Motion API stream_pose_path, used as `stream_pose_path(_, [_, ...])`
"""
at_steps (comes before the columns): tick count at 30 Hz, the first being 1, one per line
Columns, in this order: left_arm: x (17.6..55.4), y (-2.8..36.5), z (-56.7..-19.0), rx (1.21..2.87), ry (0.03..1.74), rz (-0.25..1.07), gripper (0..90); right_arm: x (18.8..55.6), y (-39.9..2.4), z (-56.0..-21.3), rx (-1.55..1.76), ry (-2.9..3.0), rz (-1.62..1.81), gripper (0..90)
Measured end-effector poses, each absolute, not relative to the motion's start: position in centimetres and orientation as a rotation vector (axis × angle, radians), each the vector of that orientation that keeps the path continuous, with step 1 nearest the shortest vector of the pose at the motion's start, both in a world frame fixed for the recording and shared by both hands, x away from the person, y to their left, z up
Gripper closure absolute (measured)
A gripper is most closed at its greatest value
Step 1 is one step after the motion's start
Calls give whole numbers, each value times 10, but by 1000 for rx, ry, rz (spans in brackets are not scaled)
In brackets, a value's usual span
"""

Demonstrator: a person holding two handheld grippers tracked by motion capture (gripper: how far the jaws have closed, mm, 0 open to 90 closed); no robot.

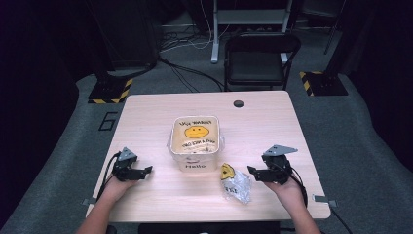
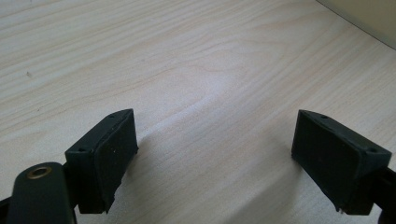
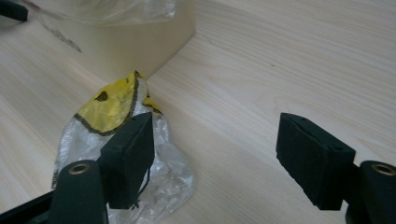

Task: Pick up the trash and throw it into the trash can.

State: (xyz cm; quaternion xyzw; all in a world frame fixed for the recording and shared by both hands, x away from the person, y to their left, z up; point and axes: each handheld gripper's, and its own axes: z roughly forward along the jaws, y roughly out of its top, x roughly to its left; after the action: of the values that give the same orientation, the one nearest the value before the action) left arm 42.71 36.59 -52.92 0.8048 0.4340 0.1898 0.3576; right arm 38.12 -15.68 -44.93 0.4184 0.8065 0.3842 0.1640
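A cream square tub (image 1: 196, 144) lined with a clear smiley-face bag stands at the middle of the wooden table (image 1: 146, 112). Just right of its front corner lies a crumpled clear bag with a yellow smiley (image 1: 235, 184) (image 3: 116, 121). My right gripper (image 1: 251, 170) (image 3: 215, 158) hovers just right of that bag, open, nothing between its pads; the bag lies behind its left jaw. My left gripper (image 1: 146, 170) (image 2: 215, 154) rests open over bare wood left of the tub, a corner of the tub (image 2: 369, 18) far off.
A black folding chair (image 1: 258, 58) stands beyond the table's far edge. A dark round grommet (image 1: 238, 103) sits near that edge. Striped stand bases (image 1: 109, 90) and cables lie on the floor behind.
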Motion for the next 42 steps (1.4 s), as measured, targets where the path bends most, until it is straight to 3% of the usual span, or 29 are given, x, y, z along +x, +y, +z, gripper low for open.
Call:
stream_pose_path(28, [427, 366, -529, 2074, 1122, 489, 141, 358, -119, -449, 1079, 2372, 1190, 271])
stream_pose_path(42, [427, 366, -529, 2074, 1120, 490, 141, 355, -99, -467, 1029, 2442, 1158, 267])
